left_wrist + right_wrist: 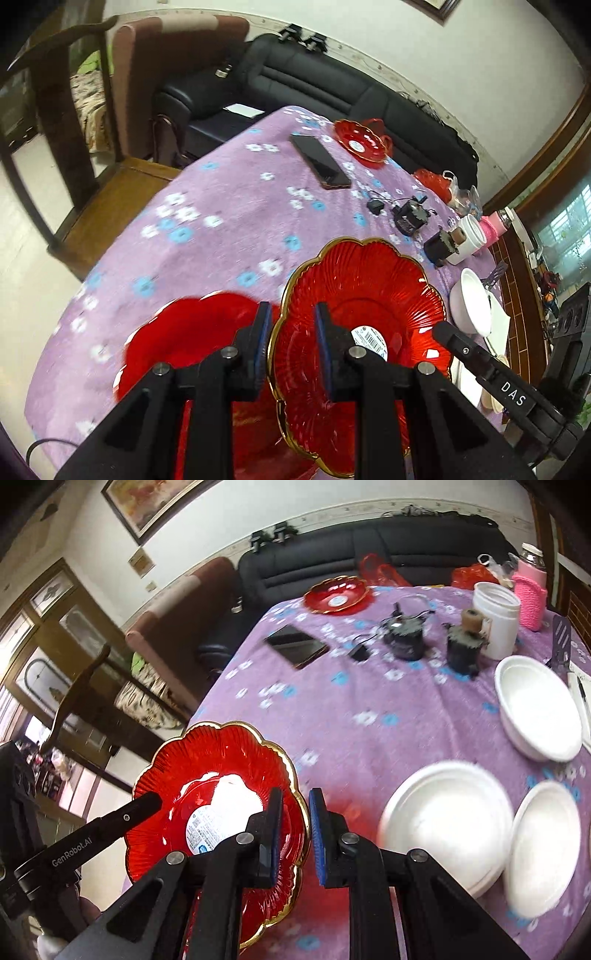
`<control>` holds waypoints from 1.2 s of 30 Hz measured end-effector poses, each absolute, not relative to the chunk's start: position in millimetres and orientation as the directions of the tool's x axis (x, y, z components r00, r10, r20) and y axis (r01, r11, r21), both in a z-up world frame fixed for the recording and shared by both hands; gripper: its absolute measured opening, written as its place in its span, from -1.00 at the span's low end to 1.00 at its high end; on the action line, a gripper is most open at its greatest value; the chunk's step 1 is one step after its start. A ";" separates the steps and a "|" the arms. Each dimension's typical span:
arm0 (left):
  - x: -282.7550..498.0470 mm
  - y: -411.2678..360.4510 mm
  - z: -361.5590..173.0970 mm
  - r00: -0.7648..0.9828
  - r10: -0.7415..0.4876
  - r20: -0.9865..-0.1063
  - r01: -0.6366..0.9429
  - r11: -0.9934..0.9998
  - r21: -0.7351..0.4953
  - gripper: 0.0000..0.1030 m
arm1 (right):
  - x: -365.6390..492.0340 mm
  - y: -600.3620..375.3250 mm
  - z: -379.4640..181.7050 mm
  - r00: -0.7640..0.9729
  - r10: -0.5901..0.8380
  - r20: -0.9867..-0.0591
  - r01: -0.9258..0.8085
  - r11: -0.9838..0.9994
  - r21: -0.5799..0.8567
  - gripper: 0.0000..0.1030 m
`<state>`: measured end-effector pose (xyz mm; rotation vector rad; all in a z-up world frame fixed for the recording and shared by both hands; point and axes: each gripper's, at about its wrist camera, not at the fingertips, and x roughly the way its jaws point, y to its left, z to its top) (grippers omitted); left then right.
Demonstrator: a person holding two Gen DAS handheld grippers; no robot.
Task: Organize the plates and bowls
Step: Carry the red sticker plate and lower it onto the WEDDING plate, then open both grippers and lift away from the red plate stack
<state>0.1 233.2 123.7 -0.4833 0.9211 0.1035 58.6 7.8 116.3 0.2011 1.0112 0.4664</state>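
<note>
A red glass plate (369, 288) with a scalloped gold rim and a sticker at its centre hangs tilted above the purple flowered tablecloth (221, 206). My left gripper (292, 310) is shut on its left rim. My right gripper (295, 794) is shut on the opposite rim of the same plate (221, 760). Each wrist view shows the other gripper's finger reaching over the plate. A second red plate (184, 332) lies blurred on the cloth beneath. A third red plate (360, 142) (338, 594) sits at the far end of the table.
Three white bowls (447, 823) (546, 845) (535, 705) sit on the right side. A phone (295, 644), two dark small devices (402, 635) (461, 646), a white jar (496, 618) and a pink-sleeved bottle (530, 590) stand farther back. A black sofa (314, 74) and wooden chair (110, 192) border the table.
</note>
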 end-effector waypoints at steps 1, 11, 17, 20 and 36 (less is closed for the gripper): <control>-10.2 237.4 121.7 0.613 -0.109 -0.782 -0.297 0.886 -0.357 -0.59 | 53.5 11.4 114.4 0.439 0.467 -0.768 -0.289 0.882 0.372 -0.68; -62.6 274.3 72.4 0.586 -0.079 -0.806 -0.391 0.844 -0.367 -0.59 | 17.2 55.4 75.8 0.365 0.471 -0.803 -0.340 0.871 0.356 -0.68; -65.4 287.5 42.5 0.553 -0.088 -0.828 -0.425 0.826 -0.371 -0.59 | 16.5 70.0 52.1 0.342 0.444 -0.828 -0.342 0.880 0.330 -0.68; -62.7 288.5 38.6 0.555 -0.076 -0.829 -0.425 0.830 -0.360 -0.58 | 19.1 73.0 43.0 0.338 0.433 -0.836 -0.339 0.884 0.322 -0.68; -52.7 279.6 42.4 0.622 -0.058 -0.781 -0.372 0.856 -0.360 0.17 | 12.0 97.6 26.2 0.409 0.403 -0.819 -0.429 0.877 0.218 -0.36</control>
